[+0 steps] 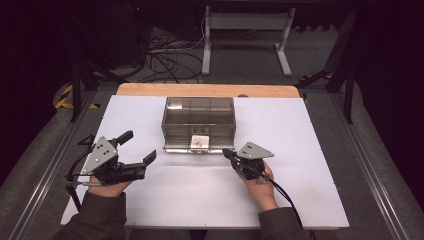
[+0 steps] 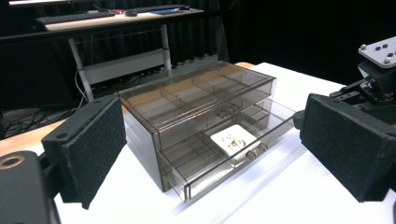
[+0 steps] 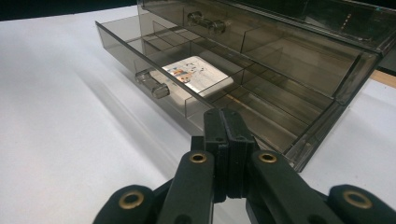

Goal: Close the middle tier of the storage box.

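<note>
High view — drawer (image 1: 196, 144) pulled toward person

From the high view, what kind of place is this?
Probably a lab recording station, not a home: a white table bearing just one smoked-plastic drawer organizer, loose cables on the floor, and a keyboard on a desk against dark surroundings.

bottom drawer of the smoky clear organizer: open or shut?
Open, partly: the lower drawer of the smoked transparent plastic organizer box juts past the upper front, exposing a white card.
</note>
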Demonstrator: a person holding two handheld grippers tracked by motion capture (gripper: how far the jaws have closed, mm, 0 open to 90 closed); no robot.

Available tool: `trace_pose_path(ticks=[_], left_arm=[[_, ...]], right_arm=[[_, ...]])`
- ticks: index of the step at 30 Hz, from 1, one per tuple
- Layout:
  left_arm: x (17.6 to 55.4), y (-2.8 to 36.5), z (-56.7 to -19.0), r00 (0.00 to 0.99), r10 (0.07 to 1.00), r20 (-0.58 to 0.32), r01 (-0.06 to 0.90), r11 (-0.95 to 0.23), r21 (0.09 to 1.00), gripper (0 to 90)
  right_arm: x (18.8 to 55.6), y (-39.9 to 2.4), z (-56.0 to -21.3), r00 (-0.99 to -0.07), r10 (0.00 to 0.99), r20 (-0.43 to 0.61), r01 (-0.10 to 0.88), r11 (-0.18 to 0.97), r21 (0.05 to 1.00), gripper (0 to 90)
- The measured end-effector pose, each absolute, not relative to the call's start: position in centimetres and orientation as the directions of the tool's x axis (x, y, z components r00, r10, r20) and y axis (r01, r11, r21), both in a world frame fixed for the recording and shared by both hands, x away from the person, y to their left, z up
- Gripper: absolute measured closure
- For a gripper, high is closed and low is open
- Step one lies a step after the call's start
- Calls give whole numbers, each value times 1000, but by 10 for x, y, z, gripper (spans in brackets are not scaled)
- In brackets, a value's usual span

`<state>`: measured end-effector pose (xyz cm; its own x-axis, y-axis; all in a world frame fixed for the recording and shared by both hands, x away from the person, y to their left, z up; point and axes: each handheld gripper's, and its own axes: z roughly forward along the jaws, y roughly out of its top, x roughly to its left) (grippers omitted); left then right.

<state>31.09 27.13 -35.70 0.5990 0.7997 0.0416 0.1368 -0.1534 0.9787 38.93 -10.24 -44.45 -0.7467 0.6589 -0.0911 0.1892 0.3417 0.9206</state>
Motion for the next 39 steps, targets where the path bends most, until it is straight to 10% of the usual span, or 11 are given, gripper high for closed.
trace_pose_path(ticks=[39], left_arm=[[311, 273, -357, 593, 805, 38, 139, -149, 979, 80]], right_arm=[[402, -83, -451, -739, 662, -126, 176, 371, 912, 900]])
